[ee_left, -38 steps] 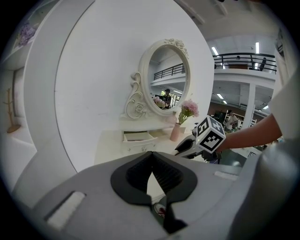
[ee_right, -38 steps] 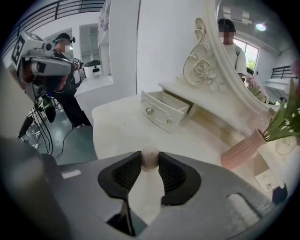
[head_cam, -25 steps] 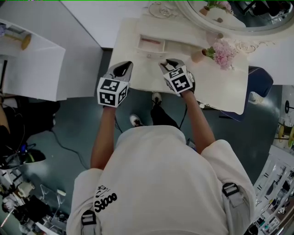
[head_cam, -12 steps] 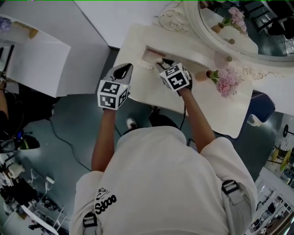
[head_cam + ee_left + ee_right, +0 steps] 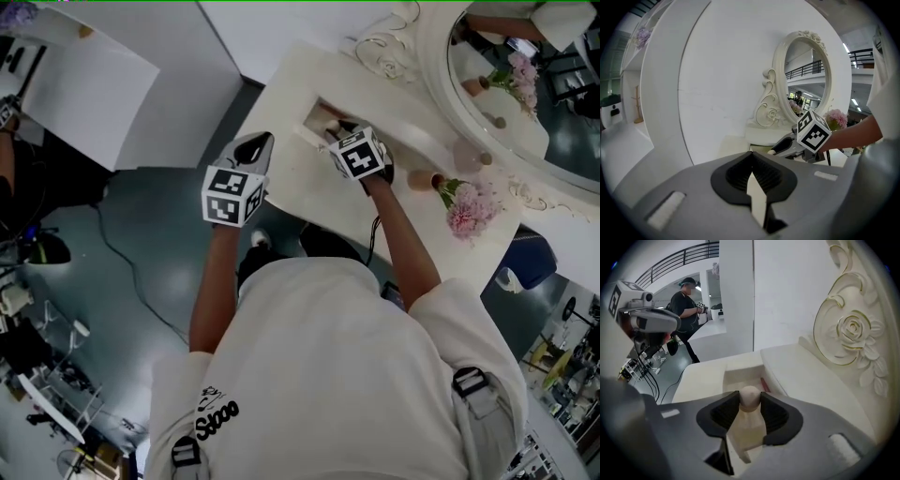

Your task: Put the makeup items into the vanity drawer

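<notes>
The vanity drawer (image 5: 317,118) stands open in the cream vanity top (image 5: 309,192); in the right gripper view its tray (image 5: 738,375) holds a thin red item (image 5: 765,382). My right gripper (image 5: 339,127) hangs over the drawer. A beige rounded makeup sponge (image 5: 750,397) sits between its jaws (image 5: 750,400), which are opening while the pads still touch it. My left gripper (image 5: 253,146) hovers at the vanity's near-left edge, shut with nothing in it (image 5: 751,161). From the left gripper view the right gripper (image 5: 782,147) shows ahead, beside the mirror.
An oval mirror (image 5: 525,84) with a carved frame rises behind the drawer. Pink flowers in a small pot (image 5: 467,208) stand on the right of the vanity top. A white cabinet (image 5: 84,84) is at the far left. A person (image 5: 686,305) stands in the background.
My right gripper has moved forward from the vanity top to above the open drawer, carrying the sponge. The left gripper has hardly moved. The head view has swung round.
</notes>
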A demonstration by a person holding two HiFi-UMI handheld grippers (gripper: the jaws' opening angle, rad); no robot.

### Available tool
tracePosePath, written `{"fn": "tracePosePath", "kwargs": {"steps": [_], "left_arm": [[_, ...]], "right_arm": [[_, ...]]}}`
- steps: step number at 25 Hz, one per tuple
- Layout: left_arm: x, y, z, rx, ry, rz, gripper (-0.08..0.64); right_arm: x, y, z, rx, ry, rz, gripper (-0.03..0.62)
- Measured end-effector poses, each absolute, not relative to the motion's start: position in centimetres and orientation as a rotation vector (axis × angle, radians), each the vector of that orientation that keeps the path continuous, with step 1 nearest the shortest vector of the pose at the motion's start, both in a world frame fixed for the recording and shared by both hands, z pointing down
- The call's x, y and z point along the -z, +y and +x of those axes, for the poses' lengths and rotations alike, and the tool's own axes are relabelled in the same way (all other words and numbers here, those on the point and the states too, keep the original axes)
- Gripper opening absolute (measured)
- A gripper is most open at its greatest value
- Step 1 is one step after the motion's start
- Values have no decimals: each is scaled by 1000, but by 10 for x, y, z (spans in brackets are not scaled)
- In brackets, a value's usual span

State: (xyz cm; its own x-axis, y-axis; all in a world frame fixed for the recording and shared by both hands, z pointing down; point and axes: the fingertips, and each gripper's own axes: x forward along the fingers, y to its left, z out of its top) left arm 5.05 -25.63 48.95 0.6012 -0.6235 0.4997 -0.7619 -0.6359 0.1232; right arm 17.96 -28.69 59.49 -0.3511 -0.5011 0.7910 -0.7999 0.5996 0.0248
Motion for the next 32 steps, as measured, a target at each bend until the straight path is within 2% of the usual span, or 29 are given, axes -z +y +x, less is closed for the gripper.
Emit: {"fn": "tracePosePath", "kwargs": {"steps": [6, 12, 19, 26, 32], "left_arm": [[-489, -256, 44, -596, -1133, 2505, 17], [-481, -249, 46, -592, -1034, 2587, 17], [-462, -234, 44, -591, -905, 2733, 17], [-423, -208, 37, -510, -778, 2892, 17], [-382, -173, 26, -424, -683, 3029, 17]], "right_arm": [[-593, -288, 186, -460, -2021, 1064, 176], [-561, -273, 193, -425, -2015, 1170, 172], [-506, -234, 198, -374, -2009, 1394, 115], [-438, -178, 190, -286, -1990, 1634, 3], [-387, -119, 174, -172, -1958, 1813, 2]]}}
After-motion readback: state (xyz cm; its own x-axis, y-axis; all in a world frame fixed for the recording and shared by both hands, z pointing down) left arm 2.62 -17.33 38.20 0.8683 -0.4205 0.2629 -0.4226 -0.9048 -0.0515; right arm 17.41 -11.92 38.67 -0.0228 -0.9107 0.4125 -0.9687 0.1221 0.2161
